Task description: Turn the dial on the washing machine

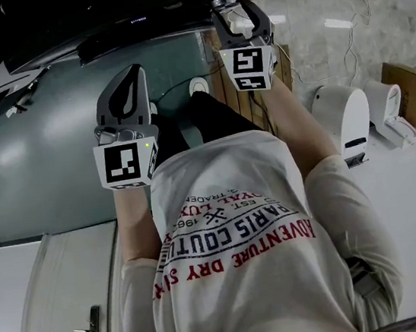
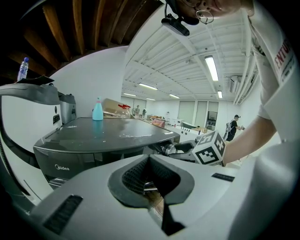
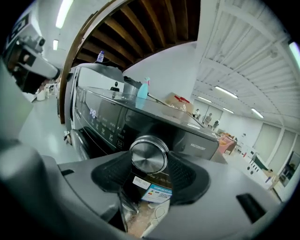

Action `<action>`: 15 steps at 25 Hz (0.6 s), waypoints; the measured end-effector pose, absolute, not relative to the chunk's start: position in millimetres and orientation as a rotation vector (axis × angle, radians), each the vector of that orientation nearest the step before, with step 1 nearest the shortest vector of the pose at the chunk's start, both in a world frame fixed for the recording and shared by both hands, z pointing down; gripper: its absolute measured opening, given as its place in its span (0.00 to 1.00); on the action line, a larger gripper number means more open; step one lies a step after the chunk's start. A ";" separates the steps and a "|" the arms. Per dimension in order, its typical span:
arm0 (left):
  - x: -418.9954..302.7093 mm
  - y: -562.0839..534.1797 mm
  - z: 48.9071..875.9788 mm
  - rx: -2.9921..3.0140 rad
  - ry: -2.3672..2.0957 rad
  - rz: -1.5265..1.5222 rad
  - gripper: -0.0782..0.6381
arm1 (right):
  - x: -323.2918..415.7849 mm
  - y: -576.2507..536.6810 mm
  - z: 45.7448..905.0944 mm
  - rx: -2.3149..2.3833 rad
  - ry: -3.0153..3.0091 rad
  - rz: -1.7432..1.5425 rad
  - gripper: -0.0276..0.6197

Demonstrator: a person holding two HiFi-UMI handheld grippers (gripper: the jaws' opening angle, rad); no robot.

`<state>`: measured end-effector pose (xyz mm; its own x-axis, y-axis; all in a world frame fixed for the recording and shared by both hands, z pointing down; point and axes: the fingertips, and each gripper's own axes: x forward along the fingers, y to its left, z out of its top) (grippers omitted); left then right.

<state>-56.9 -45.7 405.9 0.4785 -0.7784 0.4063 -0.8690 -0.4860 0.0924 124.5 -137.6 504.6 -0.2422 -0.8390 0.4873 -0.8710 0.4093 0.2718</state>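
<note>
Silver dial (image 3: pixel 148 156) on the washer's (image 3: pixel 105 117) dark front panel sits clamped between the jaws of my right gripper (image 1: pixel 236 11). My left gripper (image 2: pixel 149 158) hangs nearby, jaws together, holding nothing, pointed at the washer.

The person holds both arms forward and down. The left gripper (image 1: pixel 129 76) is held lower and nearer to the body, and its marker cube (image 1: pixel 126 163) sits just above the bare left forearm (image 1: pixel 134 219). Its two jaws are pressed together with nothing between them. The right gripper (image 1: pixel 236 5) reaches further out on a nearly straight right forearm (image 1: pixel 304 126). Its jaws are closed around the round metal dial (image 3: pixel 148 156), with one dark pad (image 3: pixel 185 174) touching each side.
</note>
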 end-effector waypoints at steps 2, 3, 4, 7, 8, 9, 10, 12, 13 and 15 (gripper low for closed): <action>-56.3 -46.8 405.9 2.443 -1.398 0.450 0.13 | 124.3 -138.5 503.8 1.464 -2.126 0.154 0.44; -55.6 -47.3 405.7 2.445 -1.397 0.449 0.13 | 125.3 -138.8 504.1 1.474 -2.143 0.199 0.44; -54.8 -47.6 405.5 2.446 -1.395 0.450 0.13 | 127.4 -139.0 505.4 1.485 -2.162 0.252 0.44; -54.3 -47.6 406.2 2.446 -1.391 0.455 0.13 | 133.5 -139.3 510.1 1.525 -2.219 0.433 0.44; -54.3 -47.4 406.6 2.444 -1.391 0.454 0.13 | 134.1 -139.2 510.8 1.535 -2.232 0.478 0.44; -54.2 -47.3 406.8 2.442 -1.391 0.453 0.13 | 134.3 -139.0 511.2 1.541 -2.239 0.505 0.44; -54.0 -47.1 406.9 2.442 -1.390 0.452 0.13 | 134.3 -138.9 511.3 1.542 -2.242 0.515 0.44; -53.1 -47.0 406.8 2.443 -1.387 0.451 0.13 | 134.8 -139.2 510.9 1.534 -2.234 0.505 0.44; -53.0 -47.0 406.4 2.444 -1.386 0.451 0.13 | 135.2 -139.4 510.3 1.528 -2.224 0.490 0.44; -54.3 -46.8 405.8 2.443 -1.389 0.454 0.13 | 134.7 -138.7 506.9 1.521 -2.196 0.420 0.44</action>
